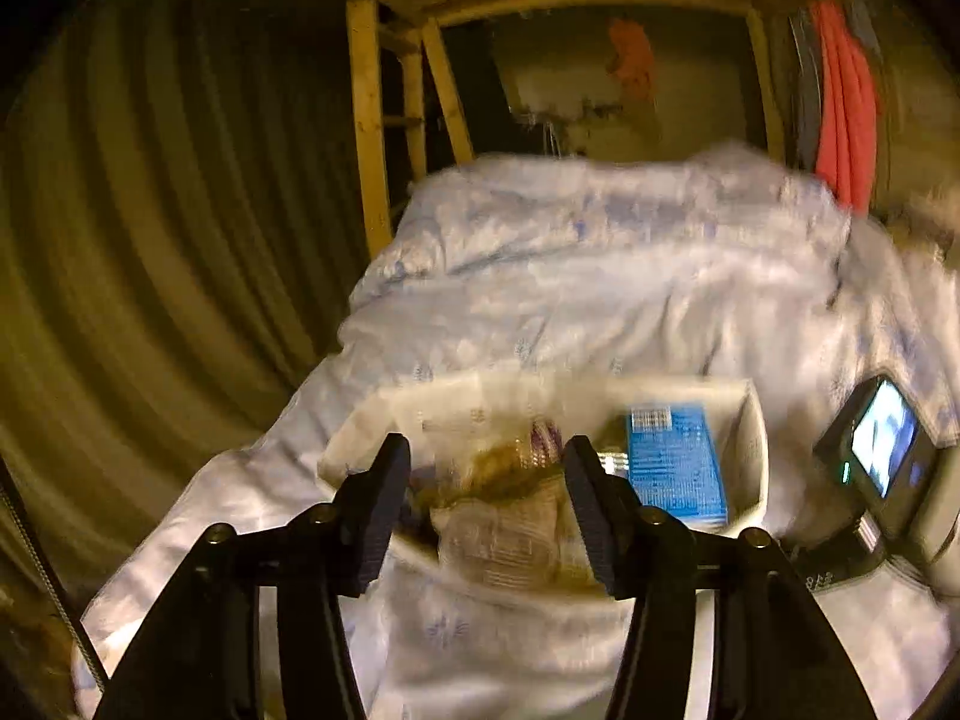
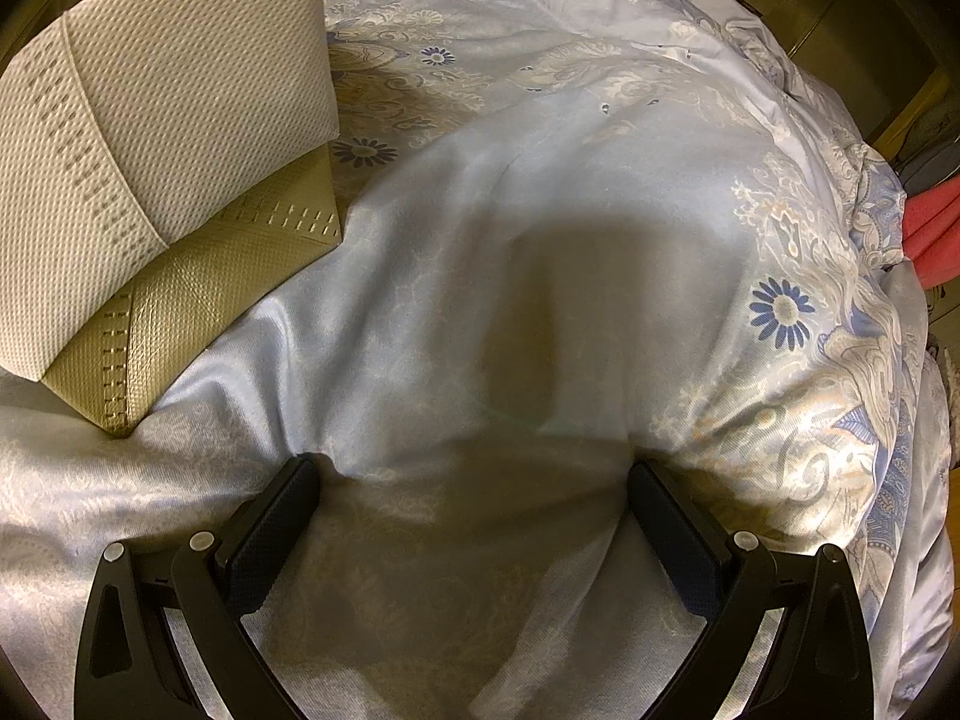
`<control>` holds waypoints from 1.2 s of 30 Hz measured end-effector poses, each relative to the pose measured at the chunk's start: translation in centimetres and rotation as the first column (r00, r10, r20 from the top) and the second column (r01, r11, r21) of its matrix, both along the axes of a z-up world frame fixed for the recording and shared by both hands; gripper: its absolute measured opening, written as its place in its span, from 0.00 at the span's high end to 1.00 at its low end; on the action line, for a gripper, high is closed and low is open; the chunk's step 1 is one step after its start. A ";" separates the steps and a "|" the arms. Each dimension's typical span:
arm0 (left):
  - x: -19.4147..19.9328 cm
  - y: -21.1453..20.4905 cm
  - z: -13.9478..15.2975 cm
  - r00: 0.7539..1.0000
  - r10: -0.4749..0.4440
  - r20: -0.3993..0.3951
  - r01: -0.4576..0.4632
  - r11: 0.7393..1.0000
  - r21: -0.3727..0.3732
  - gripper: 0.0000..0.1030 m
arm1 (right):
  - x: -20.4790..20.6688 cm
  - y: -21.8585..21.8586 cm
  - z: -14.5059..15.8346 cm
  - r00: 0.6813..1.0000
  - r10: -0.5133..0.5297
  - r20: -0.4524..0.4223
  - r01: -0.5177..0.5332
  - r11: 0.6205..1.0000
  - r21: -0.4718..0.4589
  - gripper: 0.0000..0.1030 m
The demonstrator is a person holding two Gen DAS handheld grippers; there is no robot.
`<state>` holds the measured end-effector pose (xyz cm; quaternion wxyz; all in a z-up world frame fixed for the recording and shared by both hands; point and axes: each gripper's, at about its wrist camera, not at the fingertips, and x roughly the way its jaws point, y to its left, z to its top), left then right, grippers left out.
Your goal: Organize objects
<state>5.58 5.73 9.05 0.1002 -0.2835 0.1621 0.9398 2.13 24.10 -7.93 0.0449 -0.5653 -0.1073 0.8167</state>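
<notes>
In the left wrist view a white woven bin sits on the bed with a blue box lying inside it. My left gripper hovers over the bin's near rim, shut on a clear snack packet with brownish contents; the picture is blurred. In the right wrist view my right gripper points down at the pale blue floral bedspread. It is open, its fingertips rest on the cloth, and nothing else lies between them. A corner of the bin shows at the upper left.
The right hand's device with a lit screen stands just right of the bin. A wooden bunk frame and ladder rise at the bed's far left, with a curtain beside them. Red cloth hangs at the far right.
</notes>
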 end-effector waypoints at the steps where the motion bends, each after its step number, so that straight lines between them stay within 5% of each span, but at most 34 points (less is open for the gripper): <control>1: 0.3 0.5 -0.4 1.000 0.001 0.016 0.000 1.000 -0.025 0.48 | 0.0 0.0 0.0 1.000 0.000 -0.001 0.000 1.000 0.000 0.00; 8: 1.5 1.4 -1.2 1.000 0.004 -0.019 -0.005 0.999 -0.048 0.46 | -0.1 -0.1 0.1 1.000 0.000 -0.003 0.000 1.000 0.003 0.00; 11: 1.6 0.0 -0.9 0.999 -0.029 -0.014 0.031 0.991 0.132 0.41 | -0.3 0.0 0.0 1.000 0.000 -0.003 0.000 1.000 0.003 0.00; 13: 1.8 -0.2 -0.8 0.998 -0.054 -0.025 0.057 0.986 0.159 0.41 | -0.3 -0.1 0.0 1.000 0.001 -0.003 -0.001 1.000 0.005 0.00; 17: 2.8 0.0 -1.0 0.988 0.097 -0.120 -0.100 0.995 -0.024 0.33 | -0.3 -0.1 0.0 1.000 0.001 -0.003 0.000 1.000 0.005 0.00; 19: 3.3 -0.3 -1.5 0.986 0.078 -0.145 -0.078 0.997 0.003 0.29 | -0.4 -0.1 0.0 1.000 0.000 -0.003 0.000 1.000 0.004 0.00; 22: 3.3 -1.7 -2.2 0.994 -0.043 -0.099 0.056 0.989 0.135 0.29 | -0.4 -0.1 0.0 1.000 0.000 -0.003 0.000 1.000 0.005 0.00; 27: 3.0 -3.3 -2.7 0.994 -0.086 -0.074 0.102 0.960 0.261 0.26 | -0.3 -0.1 0.0 1.000 -0.002 -0.003 0.002 1.000 0.005 0.00; 31: 1.3 -1.1 -4.4 0.982 -0.172 0.085 0.150 0.964 0.218 0.24 | -0.3 -0.1 0.0 1.000 -0.002 -0.003 0.002 1.000 0.004 0.00; 33: 0.0 0.4 -6.2 0.949 -0.222 0.222 0.187 0.968 0.168 0.25 | -0.3 -0.1 0.0 1.000 -0.002 -0.003 0.002 1.000 0.005 0.00; 35: -2.0 1.9 -9.0 0.834 -0.329 0.444 0.267 0.943 0.198 0.31 | -0.3 -0.1 0.0 1.000 -0.002 -0.003 0.002 1.000 0.005 0.00; 36: -2.7 2.1 -10.2 0.799 -0.323 0.508 0.254 0.946 0.202 0.49 | -0.3 -0.1 0.0 1.000 -0.002 -0.003 0.002 1.000 0.005 0.00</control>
